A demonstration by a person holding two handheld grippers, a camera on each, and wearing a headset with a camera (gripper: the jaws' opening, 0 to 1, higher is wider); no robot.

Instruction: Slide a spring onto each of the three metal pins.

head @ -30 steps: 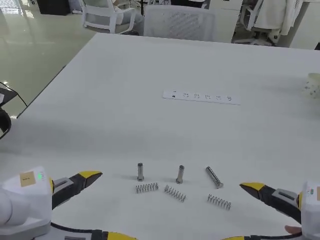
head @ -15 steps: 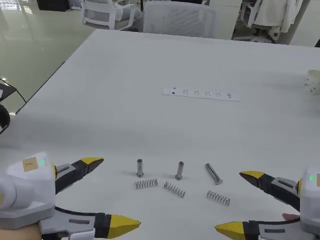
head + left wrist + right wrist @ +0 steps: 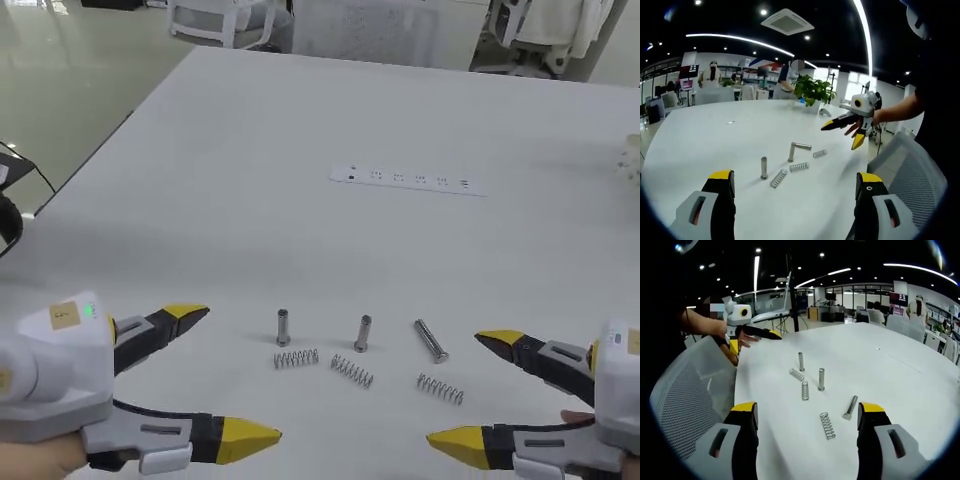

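On the white table (image 3: 300,230), two steel pins (image 3: 283,327) (image 3: 362,333) stand upright and a third pin (image 3: 430,340) lies flat. Three loose springs (image 3: 296,358) (image 3: 352,371) (image 3: 440,389) lie just in front of them, none on a pin. My left gripper (image 3: 240,373) is open, left of the row and short of it. My right gripper (image 3: 456,388) is open at the right, its jaws flanking the right spring from above and nearer to me. The left gripper view has the pins (image 3: 764,167) and springs (image 3: 778,178) ahead of its jaws; so does the right gripper view, with pins (image 3: 821,379) and springs (image 3: 827,425).
A white power strip (image 3: 408,180) lies flat farther back on the table. Office chairs (image 3: 220,15) stand beyond the far edge. A white mesh chair back (image 3: 685,400) sits close behind the near edge. The table's left edge (image 3: 100,145) drops to the floor.
The view has tilted, so everything sits a little lower or higher in frame. Both grippers have come farther into view, jaws open. The pins and springs have not moved.
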